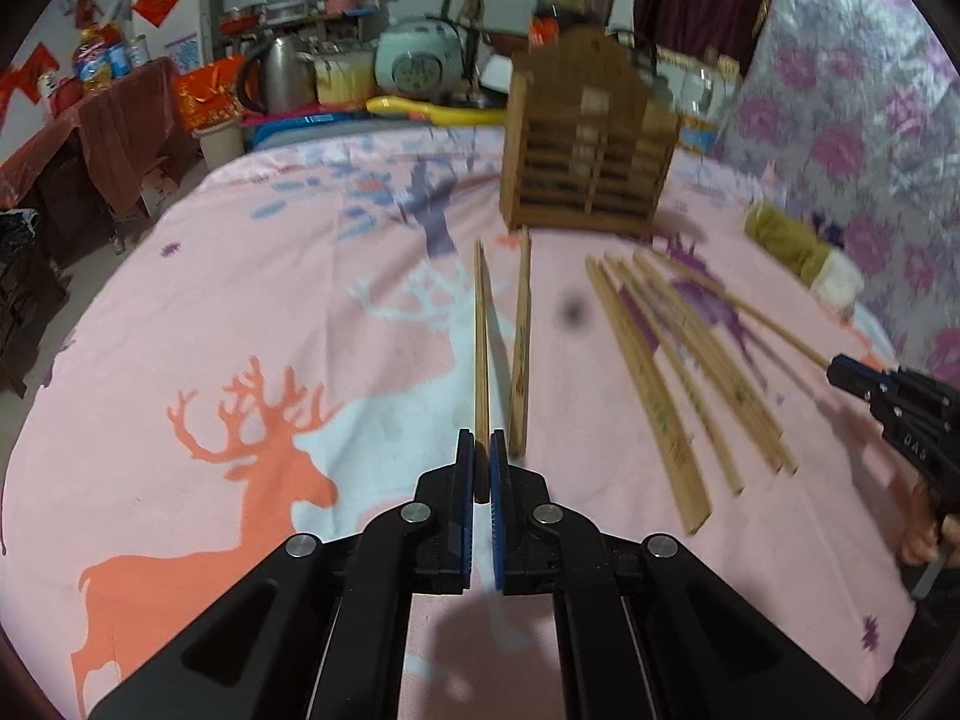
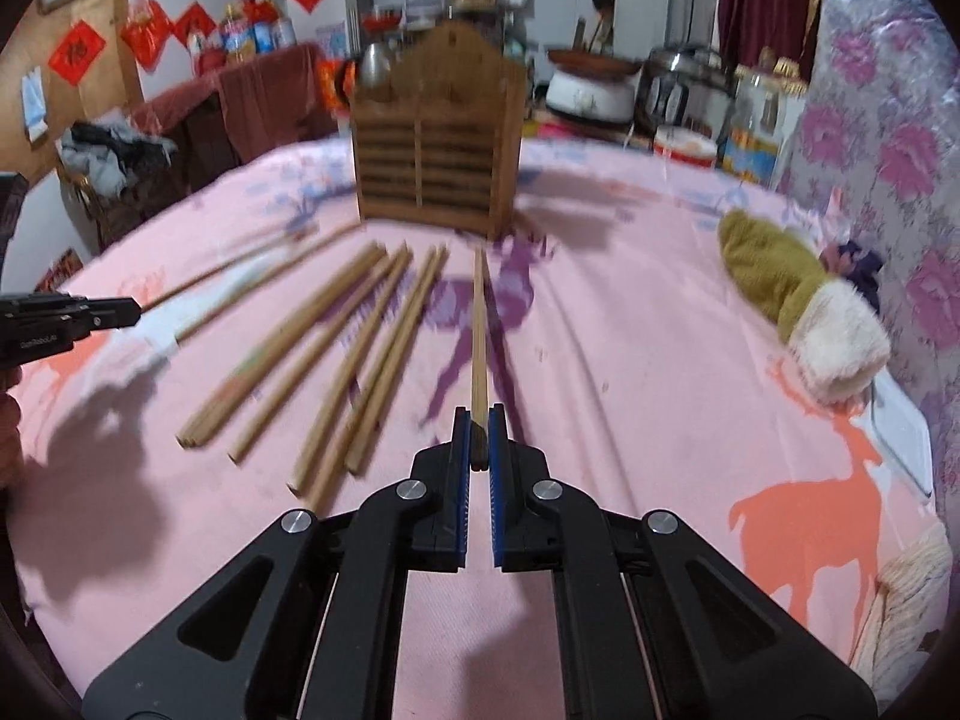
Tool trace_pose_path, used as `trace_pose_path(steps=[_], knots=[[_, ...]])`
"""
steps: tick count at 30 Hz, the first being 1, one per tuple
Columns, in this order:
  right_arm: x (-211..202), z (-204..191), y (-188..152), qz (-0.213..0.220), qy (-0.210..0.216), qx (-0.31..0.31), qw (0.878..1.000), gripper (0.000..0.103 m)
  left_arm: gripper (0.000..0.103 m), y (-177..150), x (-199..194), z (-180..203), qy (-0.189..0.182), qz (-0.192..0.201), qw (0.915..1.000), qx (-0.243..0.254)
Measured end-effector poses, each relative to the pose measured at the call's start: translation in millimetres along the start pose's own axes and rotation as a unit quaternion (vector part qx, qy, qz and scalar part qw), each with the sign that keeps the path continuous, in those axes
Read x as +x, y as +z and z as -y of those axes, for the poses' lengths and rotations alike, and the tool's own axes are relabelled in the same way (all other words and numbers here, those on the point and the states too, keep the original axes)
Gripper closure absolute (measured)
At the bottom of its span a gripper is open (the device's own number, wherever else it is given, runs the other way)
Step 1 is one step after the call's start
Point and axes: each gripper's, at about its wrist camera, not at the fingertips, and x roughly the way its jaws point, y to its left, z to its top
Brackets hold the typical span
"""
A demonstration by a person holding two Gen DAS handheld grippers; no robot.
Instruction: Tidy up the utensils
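Chopsticks lie spread over the pink deer-print sheet (image 1: 270, 276), in front of the wooden holder (image 1: 591, 138), which stands upright further back. Going L to R: left gripper (image 1: 482, 456) is clamped on one chopstick (image 1: 480, 336), long axis running straight away toward the holder, far tip pointing at it. Just beside it, a second stick (image 1: 521, 354) w/ a printed end, roughly parallel. Next, the loose bunch (image 2: 336, 354) on the sheet, fanned, far ends toward the holder. Then right gripper (image 2: 478, 435), closed on its own chopstick (image 2: 479, 330), same heading.

Only the right wrist view shows the olive mitten w/ white cuff (image 2: 798, 306) in full, at far R; left view catches only a blurred bit. Left view alone shows the kettle (image 1: 282, 72) and fingers on the right gripper's handle.
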Motion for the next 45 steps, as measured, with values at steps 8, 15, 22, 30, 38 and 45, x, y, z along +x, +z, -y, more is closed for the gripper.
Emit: trace_pose_path(steps=[8, 15, 22, 30, 38, 45], knots=[[-36, 8, 37, 0.067, 0.015, 0.028, 0.997, 0.096, 0.098, 43, -30, 19, 0.009, 0.030, 0.9995, 0.010], [-54, -1, 75, 0.097, 0.004, 0.009, 0.995, 0.096, 0.098, 85, -42, 38, 0.013, 0.044, 0.9987, 0.021], [-51, -5, 109, 0.106, 0.002, 0.004, 0.994, 0.096, 0.098, 136, -41, 58, 0.011, 0.045, 0.9985, 0.029], [-49, -7, 143, 0.121, 0.010, 0.004, 0.993, 0.096, 0.098, 174, -58, 73, 0.008, 0.064, 0.9970, 0.043], [-75, -12, 196, 0.178, 0.010, 0.007, 0.984, 0.096, 0.098, 223, -101, 90, 0.010, 0.127, 0.9908, 0.046], [-54, -16, 224, 0.189, -0.013, 0.018, 0.982, 0.096, 0.098, 245, -66, 94, 0.031, 0.125, 0.9911, 0.032]])
